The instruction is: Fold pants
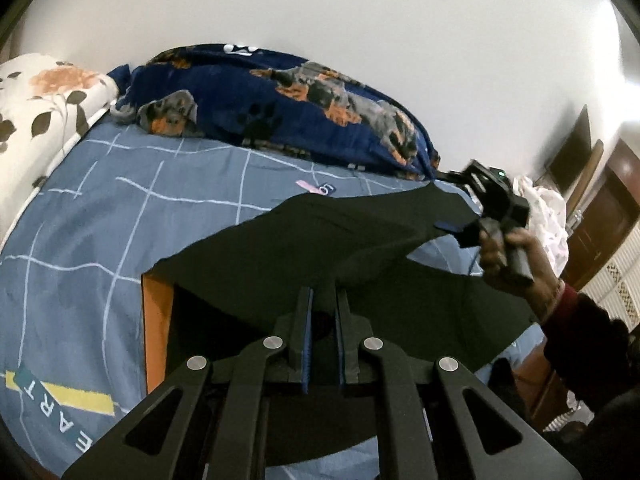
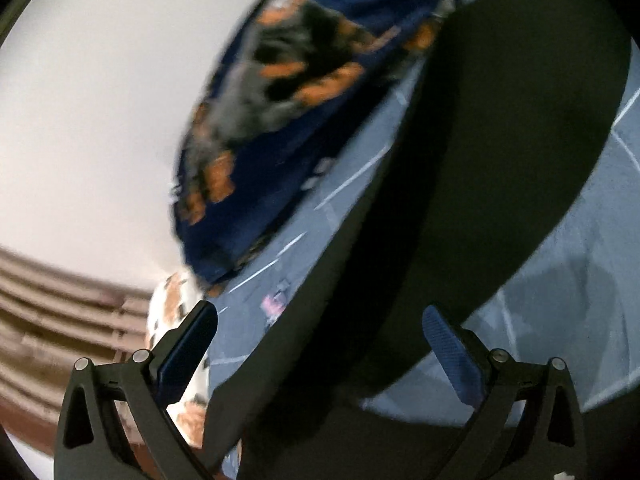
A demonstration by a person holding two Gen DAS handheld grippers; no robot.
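The black pants hang over the bed, spread out, with an orange strip along their left edge. My left gripper is shut on the pants' near edge and holds the cloth up. At the right a hand holds my right gripper against the far corner of the pants. In the blurred right wrist view my right gripper stands wide open. The pants run between its blue pads, which do not press on the cloth.
A blue checked bedsheet covers the bed. A navy dog-print blanket is bunched along the wall, and a floral pillow lies at the far left. White clothes and dark wooden furniture are at the right.
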